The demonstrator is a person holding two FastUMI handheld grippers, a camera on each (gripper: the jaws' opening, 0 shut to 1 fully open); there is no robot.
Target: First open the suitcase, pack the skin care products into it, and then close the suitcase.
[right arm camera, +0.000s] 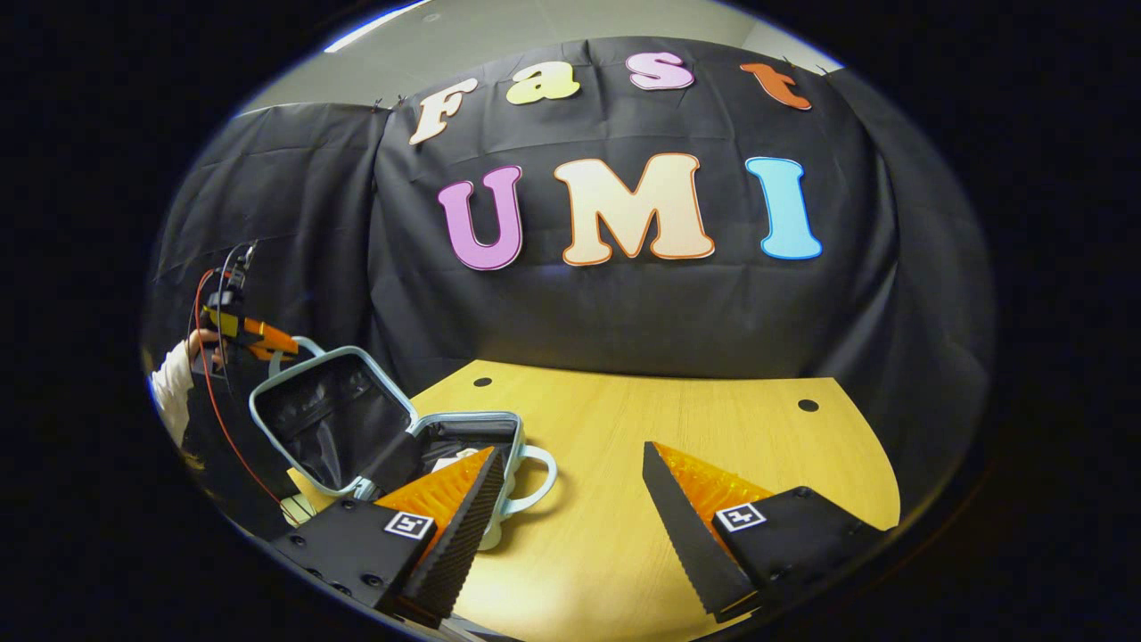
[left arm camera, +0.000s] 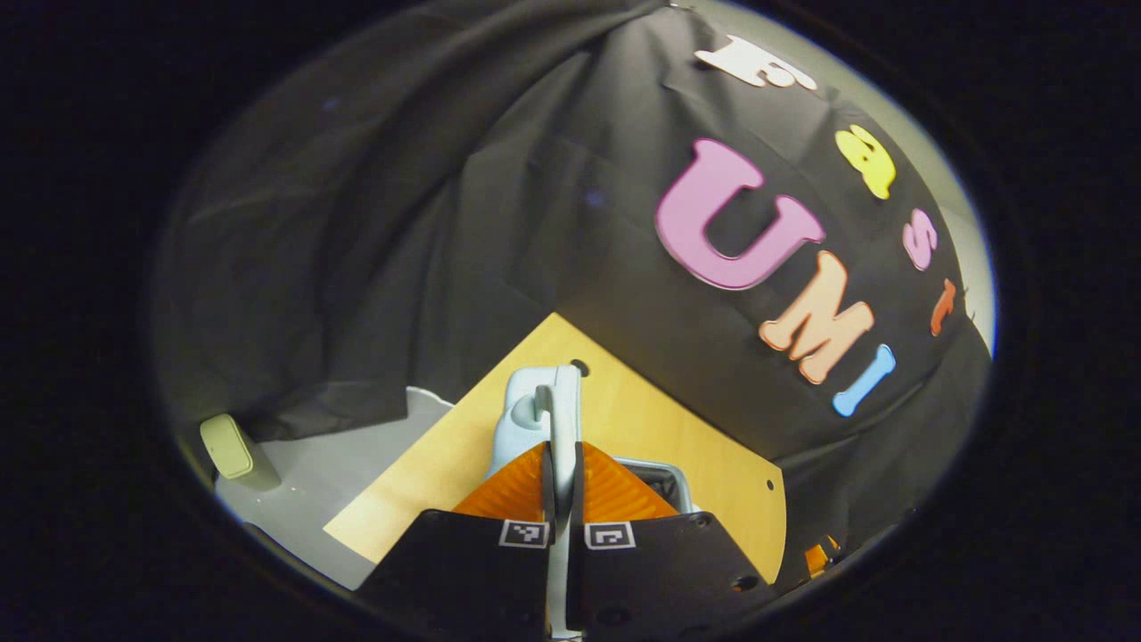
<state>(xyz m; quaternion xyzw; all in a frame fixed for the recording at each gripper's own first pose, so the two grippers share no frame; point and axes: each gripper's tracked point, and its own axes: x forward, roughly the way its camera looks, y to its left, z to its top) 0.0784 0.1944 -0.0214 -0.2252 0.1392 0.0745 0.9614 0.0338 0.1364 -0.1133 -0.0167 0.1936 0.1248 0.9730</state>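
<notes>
Suitcase (right arm camera: 392, 428), pale blue and small, lies open at the lower left of the right gripper view, on the left end of a light wooden tabletop (right arm camera: 713, 446). Its lid (right arm camera: 325, 419) stands raised and tilted back toward the left of the frame, showing a dark lining, while the base with its looped handle (right arm camera: 535, 477) rests flat on the wood. At the far left of that view, a person's hand (right arm camera: 192, 343) in a white sleeve (right arm camera: 169, 388) holds the left gripper (right arm camera: 276, 343) at the lid's upper edge, red and black cables trailing below it.

In the left gripper view, the left gripper (left arm camera: 563, 481) sits at bottom centre with both fingers pressed together on the pale blue rim of the lid (left arm camera: 557, 419), which runs up between them. A grey floor (left arm camera: 339, 464) and a small cream-coloured object (left arm camera: 233, 450) show at the lower left of that frame.

Right gripper (right arm camera: 570, 499) hovers at the bottom of its own view with fingers wide apart above bare wood, just right of the suitcase. Something pale lies inside the base, too hidden to identify. No brand or product label is legible; small square black-and-white markers sit on the gripper bodies.
</notes>
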